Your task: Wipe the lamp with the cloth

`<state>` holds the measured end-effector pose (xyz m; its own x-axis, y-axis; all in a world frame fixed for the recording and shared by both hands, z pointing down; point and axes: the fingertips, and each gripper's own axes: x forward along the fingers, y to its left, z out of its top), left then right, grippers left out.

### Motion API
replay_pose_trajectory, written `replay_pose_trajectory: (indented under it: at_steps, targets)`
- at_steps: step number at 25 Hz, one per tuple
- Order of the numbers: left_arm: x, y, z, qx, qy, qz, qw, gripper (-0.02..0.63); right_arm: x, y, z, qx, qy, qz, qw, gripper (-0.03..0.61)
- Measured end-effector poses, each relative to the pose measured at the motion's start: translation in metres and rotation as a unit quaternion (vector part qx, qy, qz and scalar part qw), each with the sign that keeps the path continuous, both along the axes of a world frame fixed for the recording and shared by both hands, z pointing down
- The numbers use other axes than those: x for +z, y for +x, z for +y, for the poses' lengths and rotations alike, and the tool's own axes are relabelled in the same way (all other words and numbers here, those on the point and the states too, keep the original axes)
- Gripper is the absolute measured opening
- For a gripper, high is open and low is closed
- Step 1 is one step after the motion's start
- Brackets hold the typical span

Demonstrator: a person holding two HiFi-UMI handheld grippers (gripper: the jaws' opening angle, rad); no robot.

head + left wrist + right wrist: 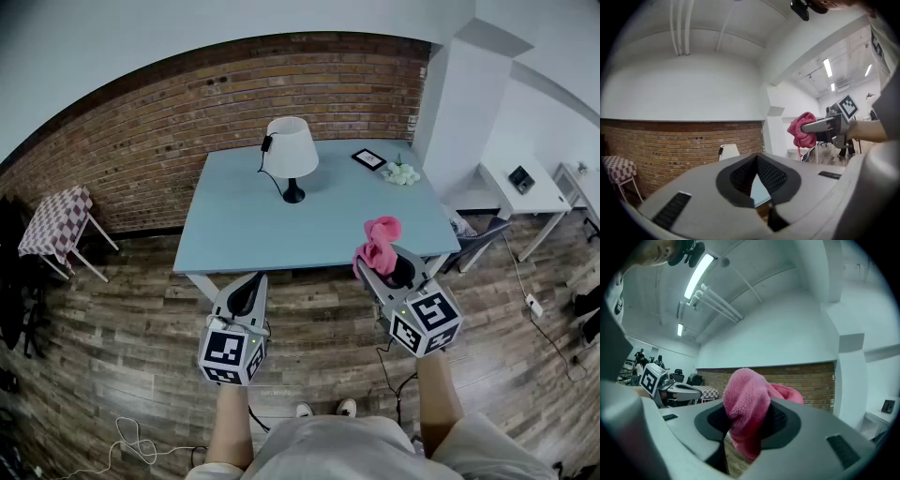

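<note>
No legible words, brands or numbers in any view, only black-and-white square marker patterns, on the left cube (232,354) behind the left gripper (255,278) jaws, on the right cube (427,323) behind the right gripper (367,262) jaws.

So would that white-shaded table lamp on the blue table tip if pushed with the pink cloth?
Possibly: the white-shaded table lamp carries a wide shade on a thin stem over a small black base, so a push up high could tip it. It looks light, so it may slide. Gentle wiping with the pink cloth seems safer.
</note>
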<state>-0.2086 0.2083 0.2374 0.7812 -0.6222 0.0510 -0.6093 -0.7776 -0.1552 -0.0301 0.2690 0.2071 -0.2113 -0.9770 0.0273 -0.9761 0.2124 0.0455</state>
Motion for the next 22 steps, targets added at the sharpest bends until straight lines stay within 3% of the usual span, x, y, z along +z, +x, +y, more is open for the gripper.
replay_pose_trajectory:
  at_steps: [8,22]
  targets:
    - [0.006,0.015,0.008,-0.002,-0.002,-0.002,1.0000,0.012,0.004,0.014,0.004,-0.005,0.006,-0.001,1.000,0.173]
    - [0.024,0.039,0.008,-0.045,-0.019,-0.003,0.9988,0.012,0.006,0.056,-0.009,-0.027,0.017,-0.017,0.999,0.179]
